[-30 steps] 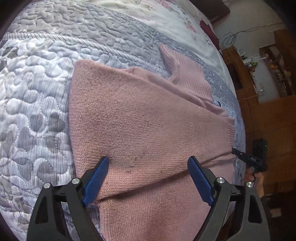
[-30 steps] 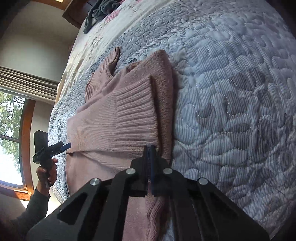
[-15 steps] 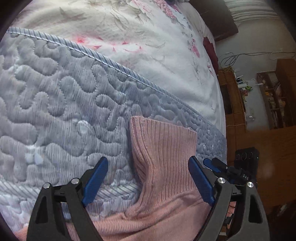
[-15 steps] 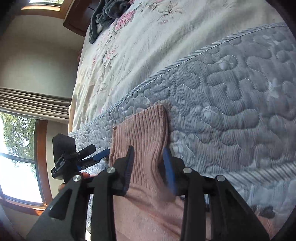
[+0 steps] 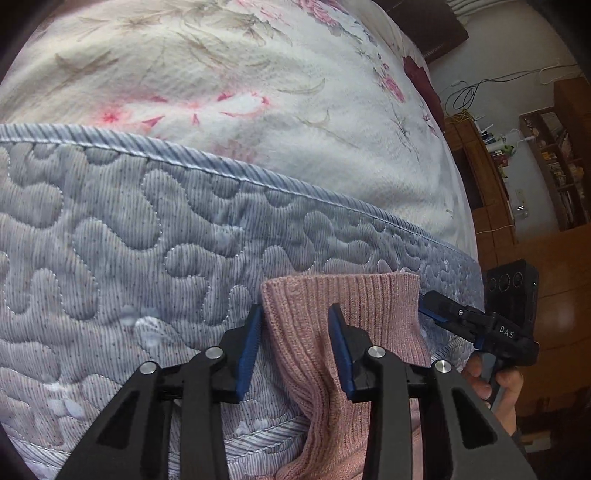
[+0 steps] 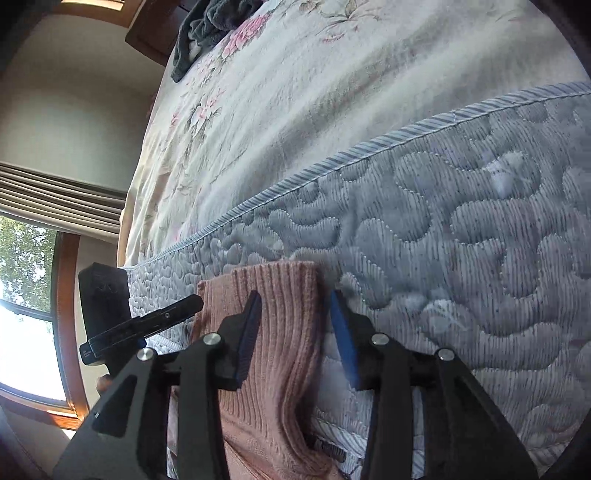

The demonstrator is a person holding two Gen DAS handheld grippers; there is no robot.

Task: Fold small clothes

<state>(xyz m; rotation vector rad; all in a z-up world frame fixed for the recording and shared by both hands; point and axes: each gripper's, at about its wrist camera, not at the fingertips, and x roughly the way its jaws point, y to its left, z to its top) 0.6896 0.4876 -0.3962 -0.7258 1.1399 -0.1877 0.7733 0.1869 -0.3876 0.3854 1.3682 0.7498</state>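
A pink knit sweater point(image 5: 343, 306) lies on the blue-grey quilt point(image 5: 129, 258); only its ribbed end and a little of the body show. My left gripper point(image 5: 295, 332) is open and narrowed, and its blue fingers point(image 5: 249, 339) straddle the left corner of that ribbed end. My right gripper point(image 6: 295, 321) is also open, astride the right corner of the same ribbed end point(image 6: 280, 306). Knit lies between both pairs of fingers. In each view the other gripper shows: the right one point(image 5: 476, 325) held by a hand point(image 5: 495, 384), the left one point(image 6: 147, 321).
Beyond the quilt's piped edge point(image 6: 369, 147) lies a white floral bedspread point(image 5: 240, 92). A dark garment point(image 6: 207, 22) sits at its far end. A window point(image 6: 22, 295) is at the left. Wooden shelving point(image 5: 554, 166) and cables stand past the bed's right side.
Both grippers moved from the sweater's body up to its ribbed end. The right gripper went from shut to open. The left gripper's fingers narrowed around the ribbed corner.
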